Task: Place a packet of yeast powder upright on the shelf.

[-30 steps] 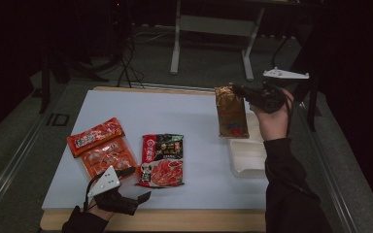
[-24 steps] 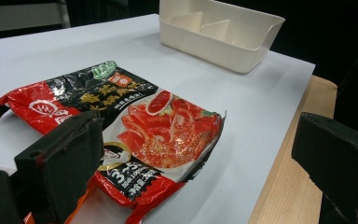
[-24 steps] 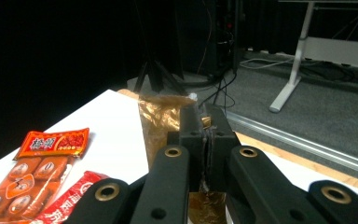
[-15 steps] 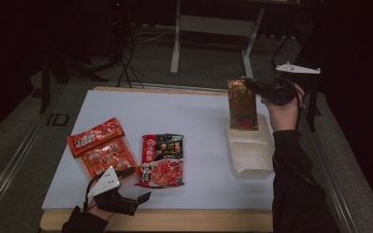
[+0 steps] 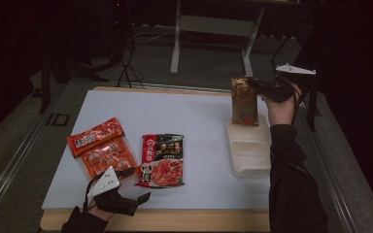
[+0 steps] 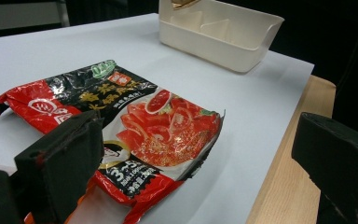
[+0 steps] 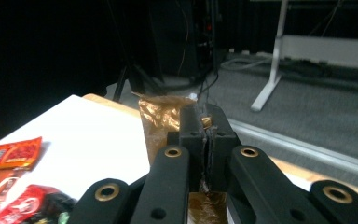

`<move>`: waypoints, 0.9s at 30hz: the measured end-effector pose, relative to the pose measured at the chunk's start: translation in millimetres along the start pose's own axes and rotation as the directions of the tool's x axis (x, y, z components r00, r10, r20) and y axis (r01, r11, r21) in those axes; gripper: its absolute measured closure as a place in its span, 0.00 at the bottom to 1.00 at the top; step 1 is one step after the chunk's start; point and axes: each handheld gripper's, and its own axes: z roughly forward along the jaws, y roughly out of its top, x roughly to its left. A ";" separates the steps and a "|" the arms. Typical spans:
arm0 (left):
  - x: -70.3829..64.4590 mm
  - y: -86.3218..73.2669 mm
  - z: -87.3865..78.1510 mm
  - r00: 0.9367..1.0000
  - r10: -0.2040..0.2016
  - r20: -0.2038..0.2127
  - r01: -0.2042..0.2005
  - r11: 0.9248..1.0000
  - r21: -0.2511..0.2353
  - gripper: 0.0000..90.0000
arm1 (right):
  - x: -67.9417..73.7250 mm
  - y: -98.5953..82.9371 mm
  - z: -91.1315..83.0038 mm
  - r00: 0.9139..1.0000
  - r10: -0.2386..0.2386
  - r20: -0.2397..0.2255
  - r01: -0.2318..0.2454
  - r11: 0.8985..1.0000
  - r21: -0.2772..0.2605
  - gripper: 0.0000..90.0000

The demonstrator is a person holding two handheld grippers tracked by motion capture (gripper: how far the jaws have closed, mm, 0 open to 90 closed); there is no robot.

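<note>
Red-black packet (image 6: 121, 135) reads "3"; floor (image 5: 58, 119) reads "ID".

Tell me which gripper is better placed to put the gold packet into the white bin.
Right. The right gripper is already shut on the gold packet, upright at the far end of the white bin. The left gripper is open, far off by the red packet.

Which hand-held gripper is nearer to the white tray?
Right. The right hand-held gripper holds the gold packet upright over the white tray; the left hand-held gripper is open across the table.
</note>
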 end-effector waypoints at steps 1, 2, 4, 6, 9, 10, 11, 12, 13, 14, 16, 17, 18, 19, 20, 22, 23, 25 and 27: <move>-0.1 -0.2 0.1 1.000 0.000 0.000 0.000 1.000 0.001 0.03 | -2.8 -1.4 1.6 1.000 -0.014 -0.002 0.014 1.000 -0.010 0.98; -0.2 -0.3 0.1 1.000 0.000 0.001 0.000 1.000 0.003 0.03 | -5.5 -2.7 3.1 1.000 -0.010 0.003 0.010 1.000 -0.014 0.98; -0.3 -0.2 -0.1 1.000 -0.001 0.000 0.001 1.000 0.001 0.03 | -10.5 -5.3 6.5 1.000 -0.001 -0.002 0.001 1.000 -0.020 0.98; 0.0 -0.5 -0.1 1.000 0.000 0.001 0.000 1.000 0.003 0.03 | -14.1 -8.7 9.9 1.000 -0.006 -0.004 0.006 1.000 -0.025 0.98; 0.4 -0.7 -0.3 1.000 -0.003 0.000 0.003 1.000 0.005 0.03 | -17.7 -15.8 15.7 1.000 0.005 -0.014 -0.006 1.000 -0.019 0.98; 0.4 -0.7 -0.5 1.000 -0.003 0.000 0.003 1.000 0.004 0.03 | -18.0 -18.3 17.7 1.000 0.011 -0.016 -0.012 1.000 -0.011 0.98; 0.3 -0.7 -0.6 1.000 -0.002 0.000 0.002 1.000 0.004 0.03 | -18.1 -20.8 19.4 0.999 0.022 -0.028 -0.022 1.000 -0.006 0.98; 0.2 -0.8 -0.6 1.000 -0.001 -0.001 0.001 1.000 0.005 0.03 | -17.4 -22.9 20.7 0.999 0.013 -0.034 -0.013 1.000 -0.004 0.98; 0.2 -0.9 -0.6 1.000 -0.001 -0.001 0.001 1.000 0.006 0.03 | -16.9 -24.8 21.9 0.999 0.014 -0.035 -0.013 1.000 0.004 0.98; 0.1 -0.9 -0.6 1.000 0.000 -0.001 0.000 1.000 0.006 0.03 | -16.8 -26.8 23.0 0.999 0.022 -0.037 -0.022 1.000 0.012 0.98; 0.0 -0.7 -0.5 1.000 0.000 -0.001 0.000 1.000 0.004 0.03 | -15.6 -30.7 24.3 0.999 0.023 -0.048 -0.022 1.000 0.017 0.98; -0.1 -0.8 -0.4 1.000 0.001 -0.001 -0.001 1.000 0.005 0.03 | -15.3 -32.5 24.8 0.998 0.029 -0.051 -0.028 0.999 0.021 0.98; -0.1 -0.8 -0.2 1.000 0.002 -0.001 -0.002 1.000 0.008 0.03 | -14.9 -34.1 25.1 0.998 0.034 -0.051 -0.033 0.999 0.029 0.98; -0.2 -0.8 0.0 1.000 0.002 -0.001 -0.002 1.000 0.009 0.03 | -14.6 -35.7 25.1 0.998 0.032 -0.051 -0.030 0.999 0.033 0.98; -0.2 -0.8 0.0 1.000 0.002 0.000 -0.002 1.000 0.009 0.03 | -14.9 -37.4 25.5 0.998 0.039 -0.054 -0.037 0.999 0.036 0.97; -0.4 -0.7 0.1 1.000 0.004 -0.001 -0.004 1.000 0.009 0.03 | -16.1 -40.5 25.7 0.998 0.050 -0.045 -0.047 0.998 0.052 0.97; -0.5 -0.7 0.2 1.000 0.003 -0.001 -0.003 1.000 0.010 0.03 | -16.9 -42.3 26.0 0.997 0.056 -0.047 -0.053 0.997 0.060 0.97; -0.4 -0.7 0.3 1.000 0.003 -0.001 -0.003 1.000 0.010 0.03 | -18.5 -45.8 26.7 0.998 0.057 -0.031 -0.054 0.995 0.083 0.97; -0.3 -0.7 0.2 1.000 0.003 -0.001 -0.003 1.000 0.009 0.03 | -20.7 -50.1 27.1 0.998 0.063 -0.027 -0.060 0.993 0.098 0.97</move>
